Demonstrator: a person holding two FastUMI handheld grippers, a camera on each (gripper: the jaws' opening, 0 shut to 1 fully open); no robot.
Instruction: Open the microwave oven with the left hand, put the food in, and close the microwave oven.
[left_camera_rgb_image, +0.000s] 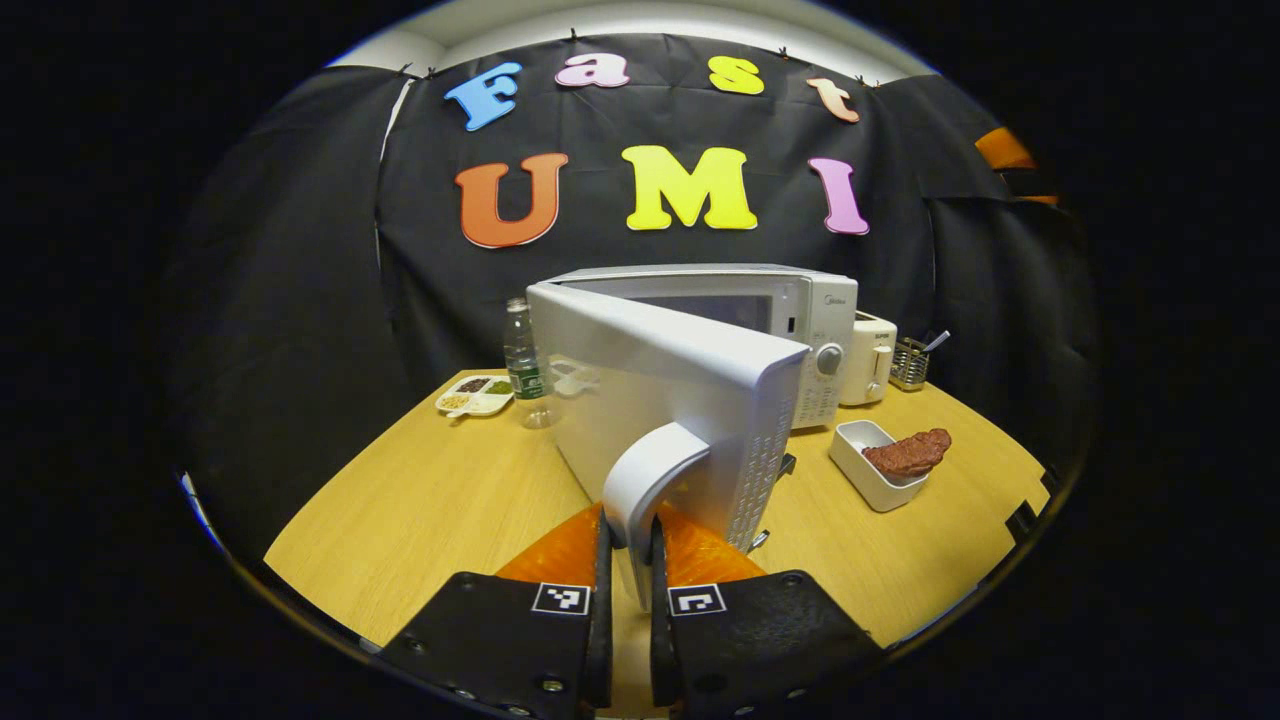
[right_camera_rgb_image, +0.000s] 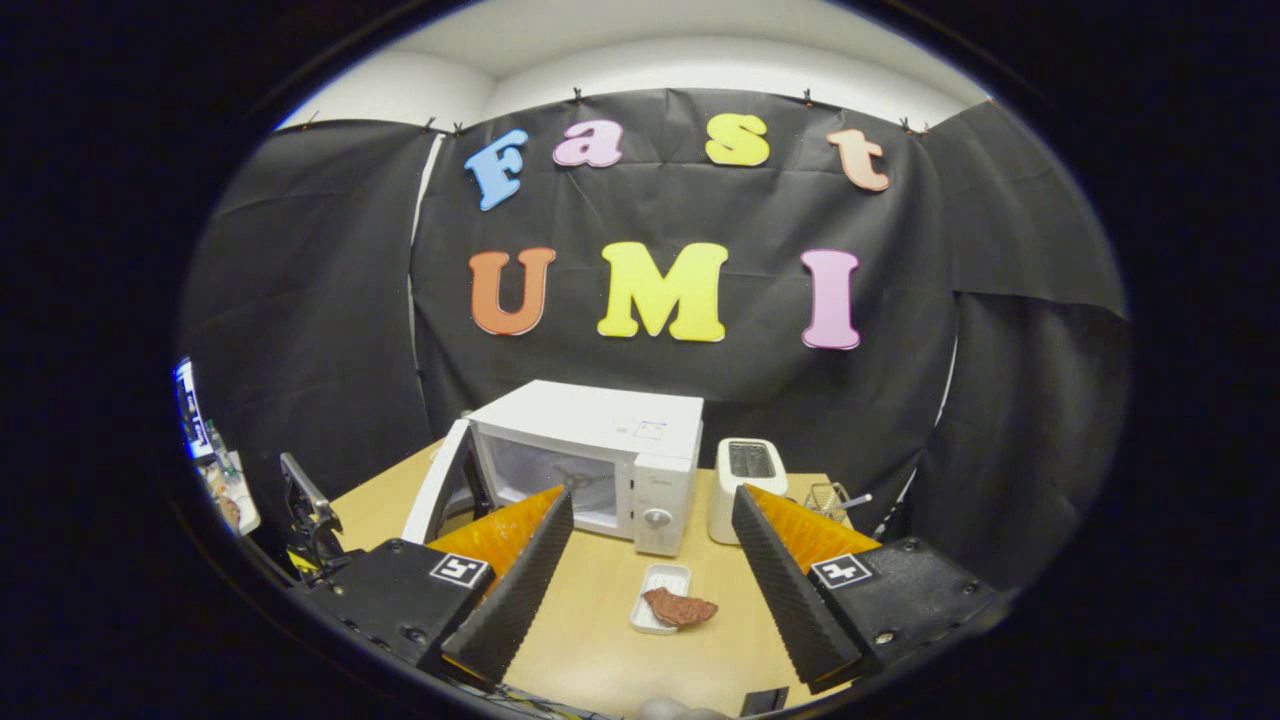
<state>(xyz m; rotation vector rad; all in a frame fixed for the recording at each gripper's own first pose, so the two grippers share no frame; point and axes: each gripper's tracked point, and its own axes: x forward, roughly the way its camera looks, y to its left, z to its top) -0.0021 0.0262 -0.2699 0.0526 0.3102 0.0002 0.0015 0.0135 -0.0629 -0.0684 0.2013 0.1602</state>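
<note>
The white microwave (left_camera_rgb_image: 800, 310) (right_camera_rgb_image: 620, 440) stands at the back of the wooden table, its door (left_camera_rgb_image: 660, 400) (right_camera_rgb_image: 440, 490) swung partly open toward me. My left gripper (left_camera_rgb_image: 628, 560) is shut on the door's curved handle (left_camera_rgb_image: 645, 480). A brown slab of meat (left_camera_rgb_image: 910, 452) (right_camera_rgb_image: 680, 606) lies across a small white tray (left_camera_rgb_image: 865, 462) (right_camera_rgb_image: 655, 590) in front of the microwave's control panel. My right gripper (right_camera_rgb_image: 655, 560) hangs open above the table, with the tray and meat seen between its fingers.
A white toaster (left_camera_rgb_image: 872, 358) (right_camera_rgb_image: 750, 485) and a wire holder (left_camera_rgb_image: 908, 362) (right_camera_rgb_image: 828, 497) stand right of the microwave. A plastic bottle (left_camera_rgb_image: 525, 365) and a divided dish of food (left_camera_rgb_image: 475, 394) sit behind the door at the left. Bare tabletop (left_camera_rgb_image: 420, 500) lies left of the door.
</note>
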